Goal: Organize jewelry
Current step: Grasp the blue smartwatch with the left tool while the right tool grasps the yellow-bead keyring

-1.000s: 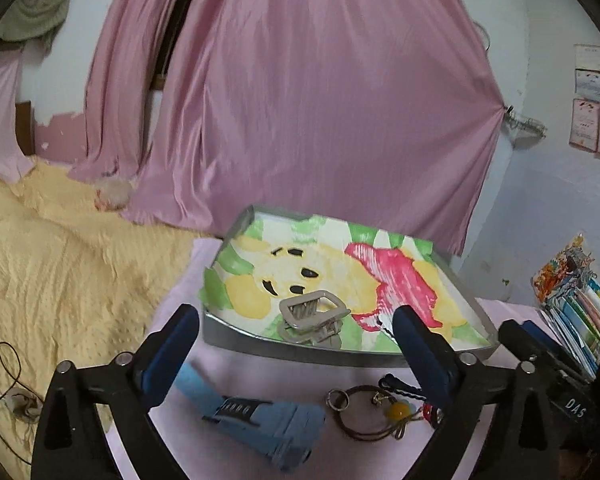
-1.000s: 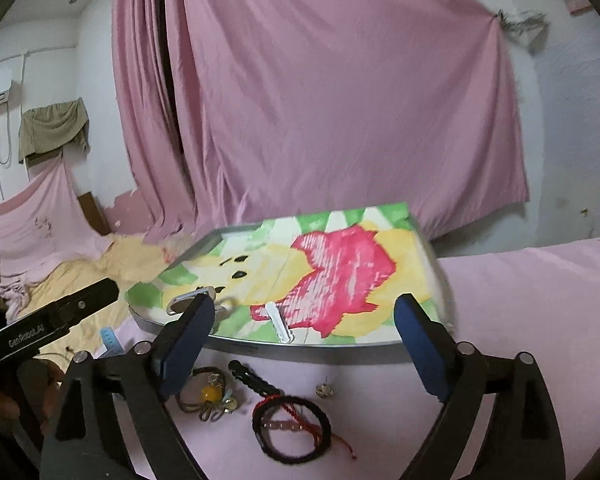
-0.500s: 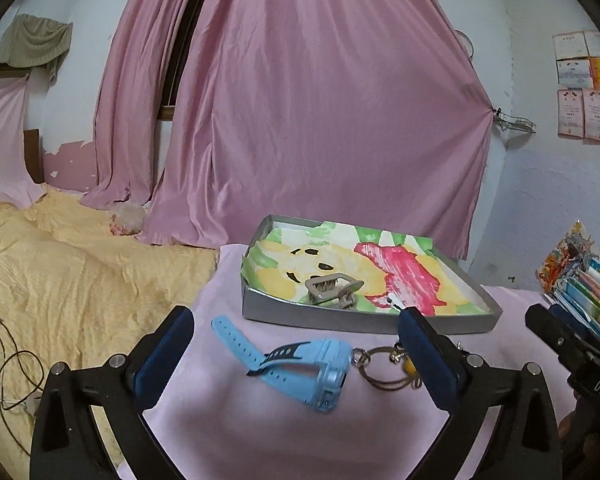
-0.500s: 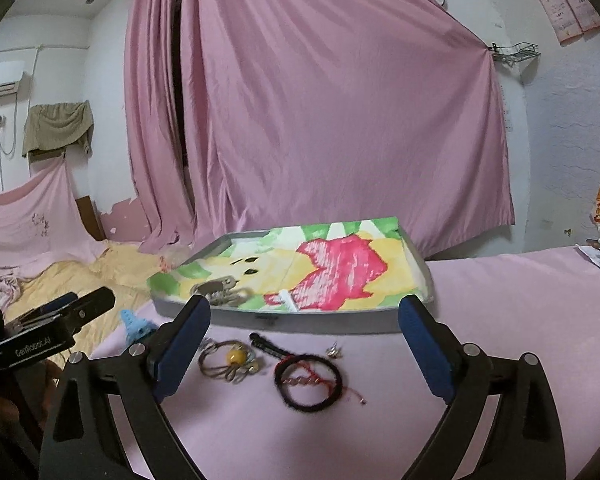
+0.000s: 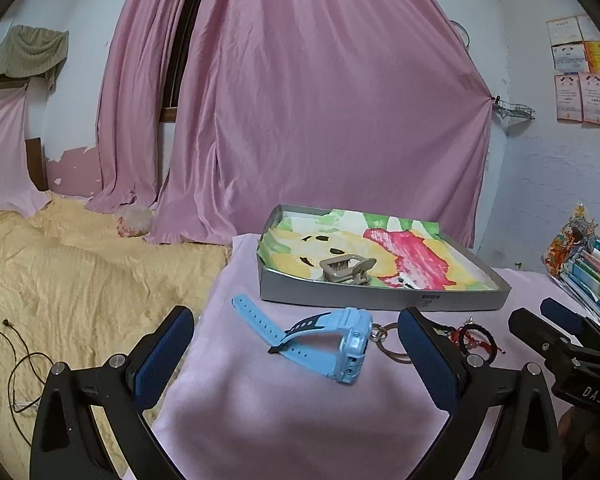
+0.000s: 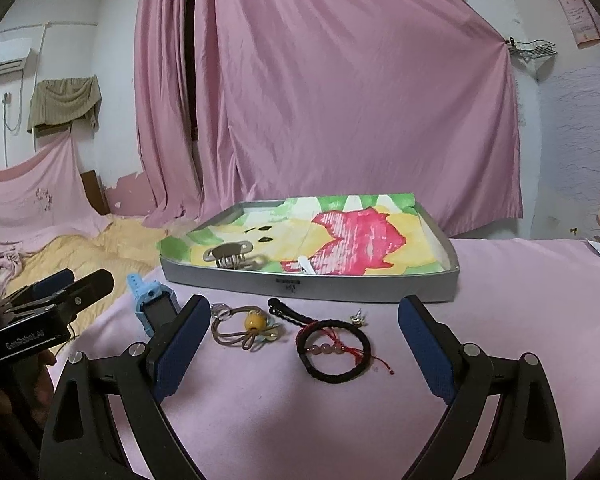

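Observation:
A grey tray lined with a cartoon picture stands on the pink cloth. A beige hair claw and a small white clip lie in it. In front of the tray lie a blue watch, a hair tie with a yellow bead, a black braided cord, a small earring and a black bracelet with red string. My left gripper hovers open just before the watch. My right gripper hovers open over the bracelet and hair tie. Neither holds anything.
A yellow bedspread with a loose cable lies left of the table. Pink curtains hang behind the tray. A stack of books sits at the right edge. Pink cloth stretches right of the jewelry.
Both grippers have drawn back from the tray, so the watch and the other loose pieces now show fully in front of them. Both stay open and empty.

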### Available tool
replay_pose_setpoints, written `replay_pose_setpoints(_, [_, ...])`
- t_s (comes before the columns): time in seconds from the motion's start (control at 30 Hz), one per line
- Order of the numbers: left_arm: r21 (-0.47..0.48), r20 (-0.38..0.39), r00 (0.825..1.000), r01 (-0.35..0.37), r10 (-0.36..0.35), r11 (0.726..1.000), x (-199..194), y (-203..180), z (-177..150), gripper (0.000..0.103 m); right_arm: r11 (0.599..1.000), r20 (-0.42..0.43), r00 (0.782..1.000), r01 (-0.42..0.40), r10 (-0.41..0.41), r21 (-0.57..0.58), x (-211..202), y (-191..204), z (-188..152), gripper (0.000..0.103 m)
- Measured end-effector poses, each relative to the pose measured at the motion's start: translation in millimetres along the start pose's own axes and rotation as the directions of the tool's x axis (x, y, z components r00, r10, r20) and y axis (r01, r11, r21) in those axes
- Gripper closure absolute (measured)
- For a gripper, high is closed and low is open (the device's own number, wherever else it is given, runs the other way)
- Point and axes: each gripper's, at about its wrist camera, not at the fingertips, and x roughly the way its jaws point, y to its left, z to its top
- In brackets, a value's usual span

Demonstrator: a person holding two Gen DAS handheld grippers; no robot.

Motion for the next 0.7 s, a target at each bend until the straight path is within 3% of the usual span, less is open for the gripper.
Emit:
replay_pose_setpoints(0.4, [0.008, -0.166, 0.985, 0.06, -0.057, 0.998, 24.8, 9.9, 2.0, 0.001, 0.998, -0.153, 0.987, -0.06, 0.059, -0.004, 30.5, 7.2, 0.4, 0.012])
replay_pose_setpoints(0.47, [0.003, -0.175, 0.982, 0.078, -0.076, 0.997, 26.7, 9.0, 1.9, 0.001, 0.998, -0.167, 0.984, -0.062, 0.059, -0.015, 35.1, 8.9, 1.2, 0.019])
replay_pose_setpoints(0.53, [0.0, -0.184, 0.979, 0.096, -0.094, 0.995, 28.9, 7.6, 2.0, 0.001, 0.997, -0.19, 0.98, -0.071, 0.065, -0.022, 40.3, 10.5, 1.6, 0.035])
replay_pose_setpoints(0.57, [-0.001, -0.188, 0.977, 0.105, -0.103, 0.994, 30.2, 6.4, 1.9, 0.003, 0.997, -0.209, 0.975, -0.08, 0.075, -0.018, 44.4, 10.1, 1.5, 0.039])
replay_pose_setpoints(0.63, [0.0, -0.206, 0.97, 0.128, -0.126, 0.992, 33.2, 3.6, 1.1, 0.018, 0.995, -0.232, 0.969, -0.095, 0.09, -0.007, 49.6, 8.3, 1.8, 0.047])
replay_pose_setpoints(0.7, [-0.001, -0.227, 0.963, 0.147, -0.143, 0.989, 36.7, 0.9, -0.1, 0.026, 0.993, -0.257, 0.96, -0.115, 0.113, 0.007, 55.7, 6.9, 1.9, 0.052])
